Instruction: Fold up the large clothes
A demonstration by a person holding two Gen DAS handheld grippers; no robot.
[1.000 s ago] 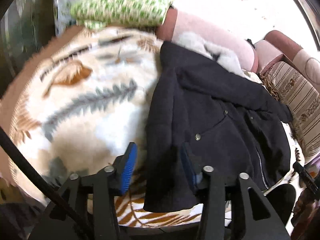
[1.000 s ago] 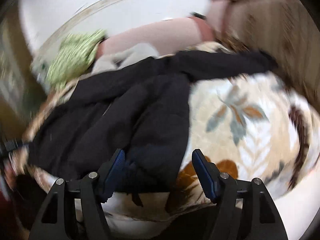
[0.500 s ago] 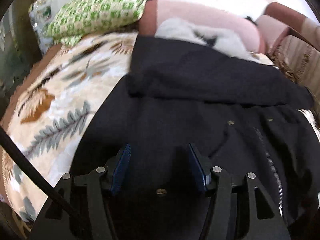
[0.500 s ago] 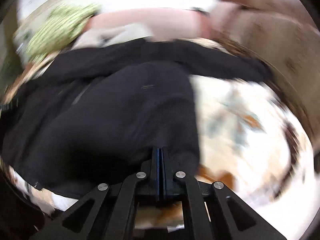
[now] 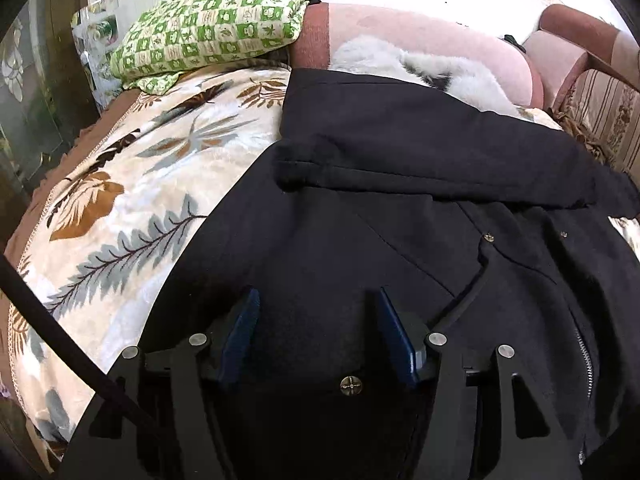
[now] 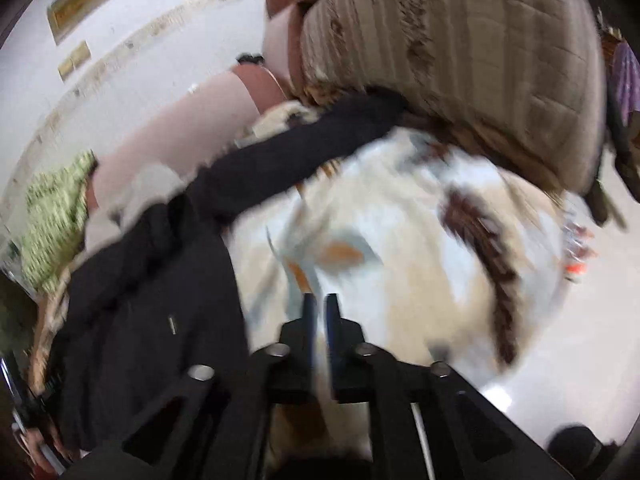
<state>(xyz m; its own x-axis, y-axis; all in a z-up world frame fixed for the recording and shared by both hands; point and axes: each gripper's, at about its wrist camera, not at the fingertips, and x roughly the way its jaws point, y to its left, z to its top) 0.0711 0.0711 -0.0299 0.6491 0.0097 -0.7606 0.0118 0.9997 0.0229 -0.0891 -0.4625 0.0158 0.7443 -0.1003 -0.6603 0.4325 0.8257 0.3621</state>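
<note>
In the left wrist view the left gripper [image 5: 316,332] hovers low over the black coat [image 5: 400,208], its blue-padded fingers [image 5: 240,332] spread apart with dark cloth showing between them but nothing pinched. The coat lies spread on the leaf-patterned blanket [image 5: 132,208], one sleeve folded across its chest, zipper running down its right side. In the blurred right wrist view the right gripper [image 6: 319,316] hangs over bare blanket [image 6: 400,248] beside the coat [image 6: 152,300], its fingers nearly pressed together, a thin gap left, holding nothing. Farther back, white fur trim [image 5: 420,68] lies at the collar against a pink bolster [image 5: 400,28], beside a green checked pillow [image 5: 212,28].
</note>
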